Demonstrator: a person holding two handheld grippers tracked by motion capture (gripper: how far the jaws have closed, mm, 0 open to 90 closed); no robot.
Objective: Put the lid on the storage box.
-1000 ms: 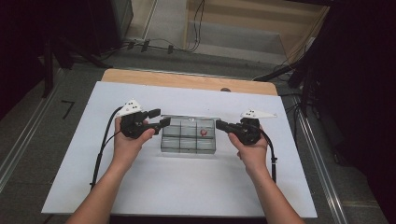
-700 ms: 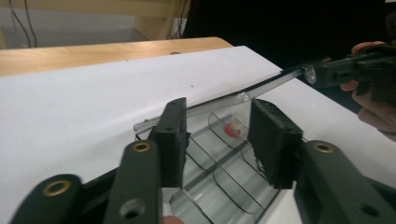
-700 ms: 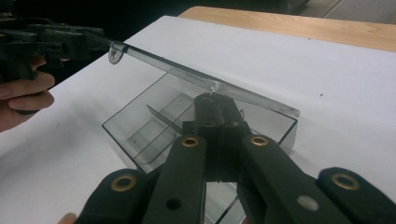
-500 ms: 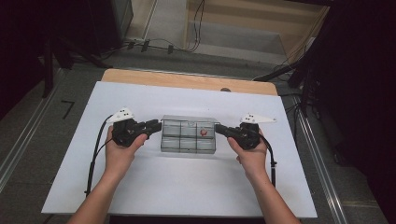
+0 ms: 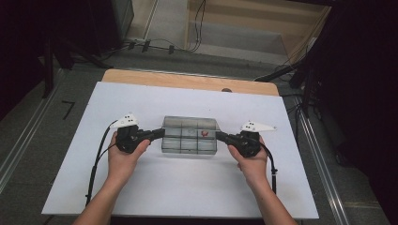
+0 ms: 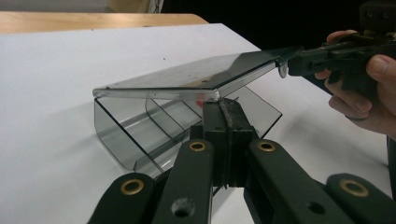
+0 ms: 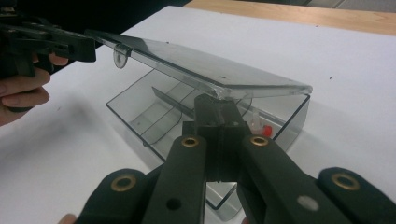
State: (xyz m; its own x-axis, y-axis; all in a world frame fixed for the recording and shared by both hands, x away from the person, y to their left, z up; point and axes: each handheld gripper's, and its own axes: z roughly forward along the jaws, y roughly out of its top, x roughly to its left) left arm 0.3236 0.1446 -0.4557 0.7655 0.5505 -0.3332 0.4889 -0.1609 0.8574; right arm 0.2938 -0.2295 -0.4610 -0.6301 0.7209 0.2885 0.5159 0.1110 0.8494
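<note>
A white sheet covers the counter (image 5: pixel 187 187), whose bare wooden edge shows along the far side; beyond it lie grey floor and dark cables.

Nearest the person, two forearms enter from the bottom of the high view. The left hand (image 5: pixel 123 157) carries the left tongs (image 5: pixel 161 133); the right hand (image 5: pixel 251 159) carries the right tongs (image 5: pixel 219 136). Both point inward toward each other.

Between them, at mid-counter, lies a clear plastic compartment box (image 5: pixel 189 136) with a hinged lid. The left tongs meet its left end, the right tongs its right end.

In the left gripper view the left tongs (image 6: pixel 224 105) have just been closing and now stand shut on the near edge of the lid (image 6: pixel 196 77), which is raised and tilted above the tray. The right tongs (image 6: pixel 299 58) grip the lid's far corner there.

In the right gripper view the right tongs (image 7: pixel 215 100) are clamped narrow on the lid's (image 7: pixel 205 65) near edge; the left tongs (image 7: pixel 88 46) hold its far end. A small red piece (image 7: pixel 267 129) lies in a compartment just beside the right tongs.
</note>
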